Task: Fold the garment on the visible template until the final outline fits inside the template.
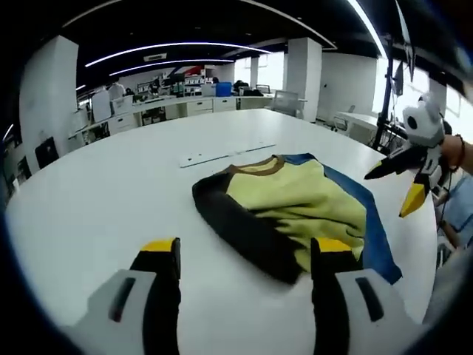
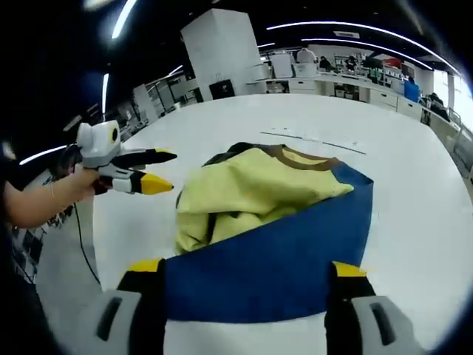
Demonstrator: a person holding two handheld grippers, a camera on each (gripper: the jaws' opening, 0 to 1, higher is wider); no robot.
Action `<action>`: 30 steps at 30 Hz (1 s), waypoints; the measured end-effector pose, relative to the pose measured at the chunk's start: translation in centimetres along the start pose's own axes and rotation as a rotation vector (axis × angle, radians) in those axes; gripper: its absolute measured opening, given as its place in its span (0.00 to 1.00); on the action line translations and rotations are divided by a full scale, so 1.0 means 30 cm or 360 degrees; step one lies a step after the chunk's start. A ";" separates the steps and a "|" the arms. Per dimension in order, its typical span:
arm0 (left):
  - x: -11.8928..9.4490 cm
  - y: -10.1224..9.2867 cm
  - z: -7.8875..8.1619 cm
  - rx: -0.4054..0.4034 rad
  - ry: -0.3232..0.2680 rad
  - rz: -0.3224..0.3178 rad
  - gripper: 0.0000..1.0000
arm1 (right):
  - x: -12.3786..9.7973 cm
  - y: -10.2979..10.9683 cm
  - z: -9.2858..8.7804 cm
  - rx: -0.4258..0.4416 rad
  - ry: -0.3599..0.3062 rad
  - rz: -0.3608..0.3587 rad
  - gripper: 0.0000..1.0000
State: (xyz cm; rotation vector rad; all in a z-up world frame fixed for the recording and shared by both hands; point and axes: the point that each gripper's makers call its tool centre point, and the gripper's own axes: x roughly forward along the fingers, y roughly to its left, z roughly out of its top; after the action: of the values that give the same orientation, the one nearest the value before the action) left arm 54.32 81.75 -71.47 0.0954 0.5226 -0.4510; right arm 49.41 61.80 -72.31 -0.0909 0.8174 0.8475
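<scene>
1. While the garment (image 1: pixel 295 207) is lying bunched near the middle of the white surface (image 1: pixel 111 192), its yellow body is sitting rumpled, with a dark sleeve along one side and a blue panel along the other; the brown collar is pointing toward the far edge.
2. In the right gripper view the blue panel is spreading flat toward the camera, and the yellow part of the garment (image 2: pixel 251 192) is heaping up behind it.
3. Beyond the collar, a thin pale strip (image 1: pixel 222 154) is lying on the surface; whether it is part of the template, I cannot tell.
4. The left gripper (image 1: pixel 244 255) is hovering just short of the dark sleeve, jaws apart and holding nothing.
5. The right gripper (image 2: pixel 247 277) is hovering over the blue panel's near edge, jaws likewise apart and empty.
6. Judging by the loose, uneven heap, the folding is looking partly done at best: the sides are turned in, but the outline is needing flattening and further folding.
</scene>
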 end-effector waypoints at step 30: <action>0.046 -0.121 -0.160 -0.0050 0.0118 -0.0054 0.26 | 0.081 0.234 -0.247 -0.0291 0.0061 0.0043 0.35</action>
State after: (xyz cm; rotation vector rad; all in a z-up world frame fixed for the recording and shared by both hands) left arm 51.59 78.92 -76.22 0.0734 0.6044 -0.4733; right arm 40.95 65.27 -77.46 -0.2585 0.7770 0.9475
